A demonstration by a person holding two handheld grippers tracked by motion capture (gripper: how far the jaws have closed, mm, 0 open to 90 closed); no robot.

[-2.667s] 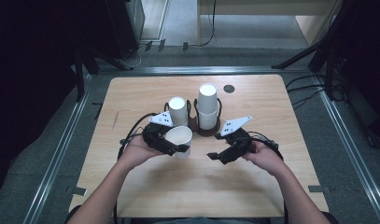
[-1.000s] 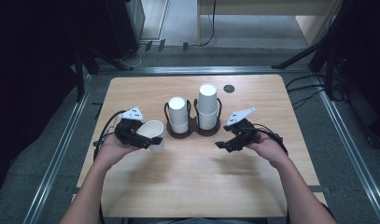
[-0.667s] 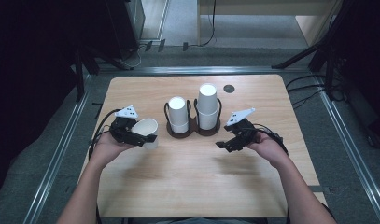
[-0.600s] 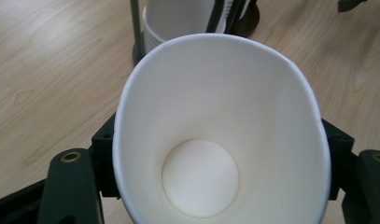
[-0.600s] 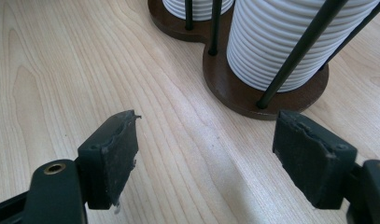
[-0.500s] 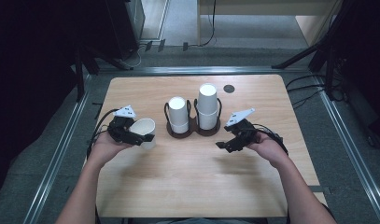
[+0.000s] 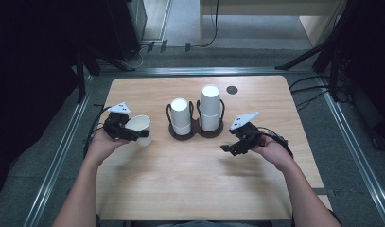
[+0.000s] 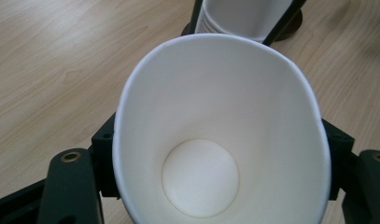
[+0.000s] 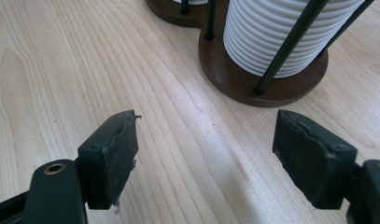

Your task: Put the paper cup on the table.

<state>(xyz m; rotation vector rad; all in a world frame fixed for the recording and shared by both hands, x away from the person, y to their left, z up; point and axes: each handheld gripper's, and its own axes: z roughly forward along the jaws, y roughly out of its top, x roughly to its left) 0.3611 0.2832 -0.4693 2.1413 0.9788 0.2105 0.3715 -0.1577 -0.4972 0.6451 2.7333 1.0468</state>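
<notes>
Your left gripper (image 7: 133,134) with the paper cup (image 7: 140,128) between its jaws, cup holder (image 7: 196,132) beyond and right of it, two cup stacks (image 7: 210,108) inside, your right gripper (image 7: 232,147) just before the holder.

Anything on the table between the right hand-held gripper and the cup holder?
Nothing: the right gripper view shows bare wood between the open right hand-held gripper and the cup holder.
</notes>
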